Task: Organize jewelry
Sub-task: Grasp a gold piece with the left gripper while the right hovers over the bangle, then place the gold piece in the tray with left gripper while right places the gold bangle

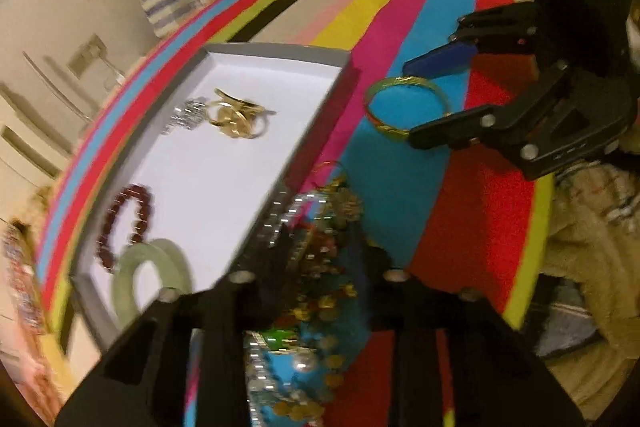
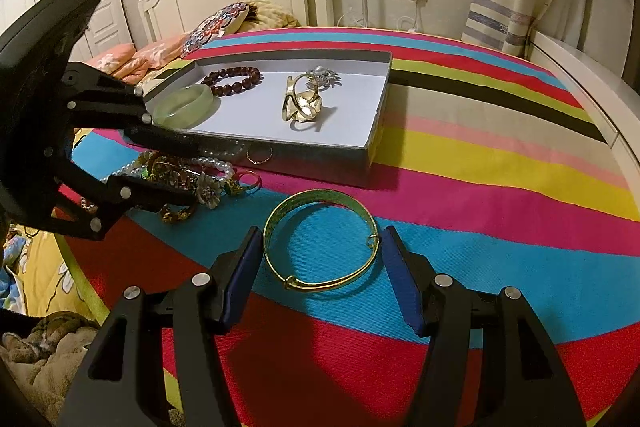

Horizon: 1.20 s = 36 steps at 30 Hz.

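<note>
Risk: the thin gold bangle [image 2: 320,241] on the striped bed cover [image 2: 500,187] may slip sideways when pinched. The right gripper [image 2: 322,273], angled down, straddles it, jaws half open, apparently untouching. The left gripper [image 2: 176,171] angles steeply into the tangled jewelry pile [image 2: 208,181] beside the grey tray [image 2: 304,155], jaws nearly closed; hold unclear.

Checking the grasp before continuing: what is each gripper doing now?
Left gripper: closed on the jewelry pile.
Right gripper: open around the gold bangle.
</note>
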### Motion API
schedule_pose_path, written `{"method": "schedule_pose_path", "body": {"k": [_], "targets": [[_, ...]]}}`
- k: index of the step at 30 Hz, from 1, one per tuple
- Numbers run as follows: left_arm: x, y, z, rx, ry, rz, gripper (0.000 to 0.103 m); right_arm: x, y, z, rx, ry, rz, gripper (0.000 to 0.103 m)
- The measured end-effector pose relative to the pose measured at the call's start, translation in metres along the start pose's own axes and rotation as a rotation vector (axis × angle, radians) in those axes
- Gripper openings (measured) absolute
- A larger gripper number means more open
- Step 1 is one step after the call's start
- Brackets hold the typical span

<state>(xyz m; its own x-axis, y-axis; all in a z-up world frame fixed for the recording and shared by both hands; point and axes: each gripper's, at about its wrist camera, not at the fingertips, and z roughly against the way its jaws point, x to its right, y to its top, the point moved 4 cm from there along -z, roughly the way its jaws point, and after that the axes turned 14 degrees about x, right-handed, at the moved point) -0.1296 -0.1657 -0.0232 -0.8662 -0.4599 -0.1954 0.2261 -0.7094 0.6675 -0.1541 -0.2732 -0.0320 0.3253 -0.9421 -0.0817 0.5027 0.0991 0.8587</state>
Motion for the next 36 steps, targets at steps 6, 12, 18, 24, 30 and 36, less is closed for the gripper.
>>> {"method": "schedule_pose_path", "body": {"k": [6, 12, 18, 24, 30, 36], "targets": [[0.008, 0.001, 0.012, 0.07, -0.012, 0.041, 0.008, 0.002, 0.002, 0.003, 0.016, -0.003, -0.006, 0.06], [-0.003, 0.009, 0.032, 0.155, -0.045, 0.13, 0.008, 0.001, 0.008, 0.01, 0.049, -0.001, -0.002, 0.06], [-0.018, 0.02, 0.061, 0.247, -0.059, 0.211, 0.008, 0.004, 0.016, 0.016, 0.079, -0.005, -0.008, 0.06], [-0.043, 0.024, 0.076, 0.313, -0.046, 0.31, 0.008, 0.0, 0.03, 0.016, 0.098, -0.01, 0.027, 0.06], [-0.065, 0.026, 0.077, 0.355, -0.045, 0.432, 0.008, -0.006, 0.051, 0.006, 0.115, -0.016, 0.086, 0.06], [-0.088, 0.021, 0.061, 0.364, -0.07, 0.614, 0.008, 0.003, 0.079, -0.019, 0.118, -0.023, 0.087, 0.06]]}}
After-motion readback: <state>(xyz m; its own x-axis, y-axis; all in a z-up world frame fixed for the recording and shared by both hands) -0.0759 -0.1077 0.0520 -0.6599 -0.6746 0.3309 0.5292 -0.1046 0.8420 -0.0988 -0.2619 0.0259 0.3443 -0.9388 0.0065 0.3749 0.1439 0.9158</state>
